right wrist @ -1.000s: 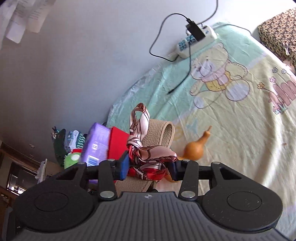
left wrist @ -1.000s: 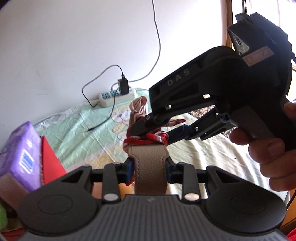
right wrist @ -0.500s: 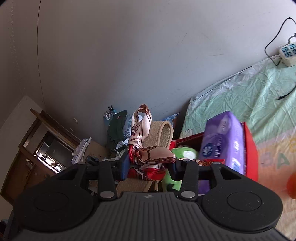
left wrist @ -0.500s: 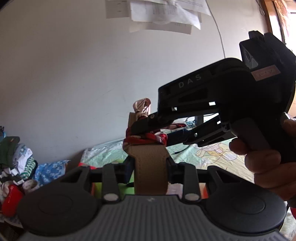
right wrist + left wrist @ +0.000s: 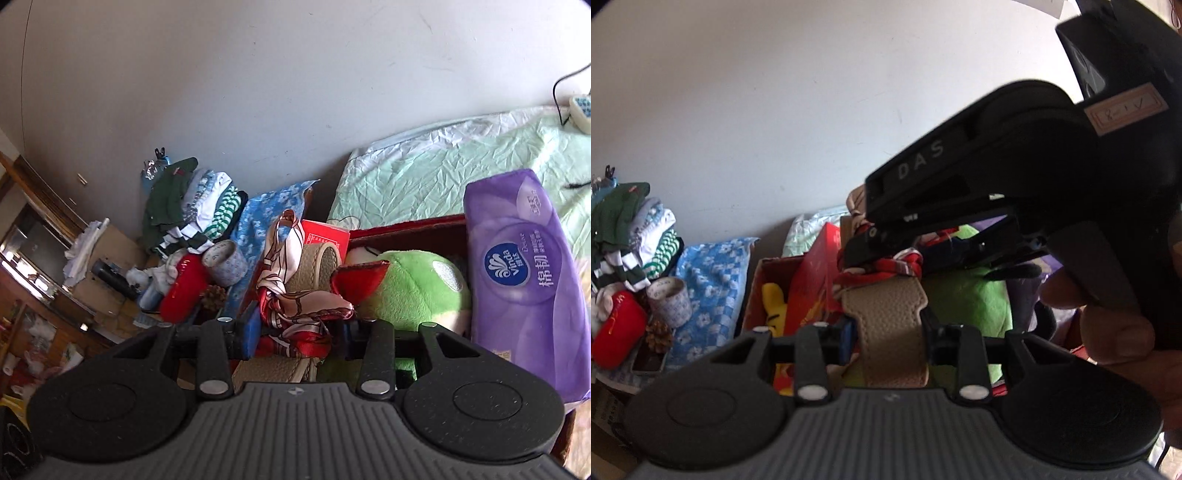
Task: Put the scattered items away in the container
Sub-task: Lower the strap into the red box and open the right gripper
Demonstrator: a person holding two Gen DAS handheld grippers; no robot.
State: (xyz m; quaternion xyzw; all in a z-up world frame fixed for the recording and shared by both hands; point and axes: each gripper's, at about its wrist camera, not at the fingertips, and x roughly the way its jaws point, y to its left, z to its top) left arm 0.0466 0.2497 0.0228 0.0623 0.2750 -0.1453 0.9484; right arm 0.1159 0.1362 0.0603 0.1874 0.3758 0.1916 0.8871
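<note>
My left gripper [image 5: 886,339] is shut on a beige leather strap [image 5: 890,325]. My right gripper [image 5: 295,332] is shut on the red and cream patterned scarf [image 5: 295,299] tied around that strap [image 5: 317,262]; it also shows from the side in the left wrist view [image 5: 886,258]. Both hold the strap above a red container [image 5: 406,225]. In it lie a green plush toy [image 5: 413,288], a purple tissue pack [image 5: 524,280] and a red box [image 5: 816,280]. A yellow plush [image 5: 774,299] lies beside the red box.
Left of the container lie a blue flowered cloth [image 5: 266,214], a roll of tape [image 5: 225,262], a red pouch [image 5: 184,288], a pine cone [image 5: 659,334] and folded clothes [image 5: 188,199]. A pale green sheet [image 5: 443,166] with a power strip [image 5: 580,110] lies behind.
Both grippers have carried the strap and scarf left from over the sheet and tilted down, so that the container now lies right below them. Both grips are unchanged.
</note>
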